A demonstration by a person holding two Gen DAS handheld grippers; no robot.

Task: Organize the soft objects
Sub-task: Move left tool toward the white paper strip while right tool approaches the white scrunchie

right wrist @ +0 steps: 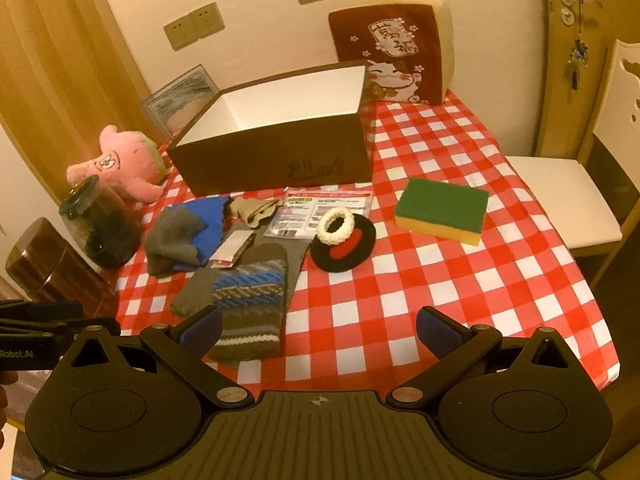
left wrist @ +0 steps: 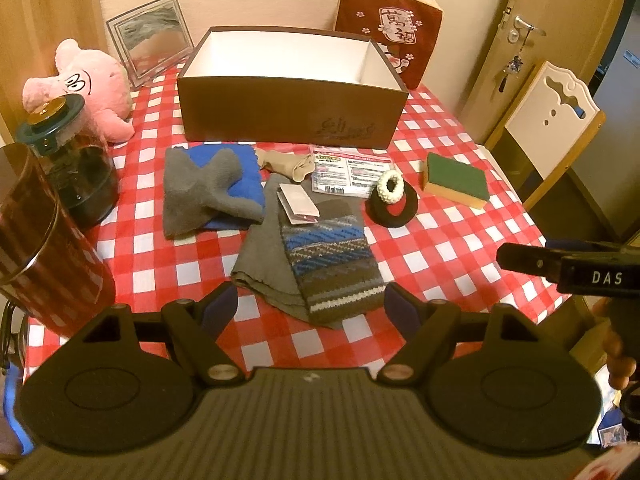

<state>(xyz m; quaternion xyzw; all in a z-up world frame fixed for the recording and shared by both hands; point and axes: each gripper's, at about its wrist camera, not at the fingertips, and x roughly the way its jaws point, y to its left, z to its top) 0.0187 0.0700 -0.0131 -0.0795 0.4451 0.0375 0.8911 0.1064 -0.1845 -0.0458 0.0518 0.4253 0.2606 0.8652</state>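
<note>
Under the striped sock [left wrist: 334, 256], a grey cloth [left wrist: 262, 268] lies half hidden.

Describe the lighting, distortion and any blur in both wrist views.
Left wrist view: warm, dim orange light; fisheye bends the box rim and table edges; the dark jar at the near left is blurred, and the frame corners are black. Right wrist view: same warm cast; strong barrel distortion curves the wall and door; the sponge looks slightly soft.

Tablecloth [left wrist: 440, 240] red-white check – sponge [left wrist: 456, 178] green-yellow – plush [left wrist: 92, 84] pink.
</note>
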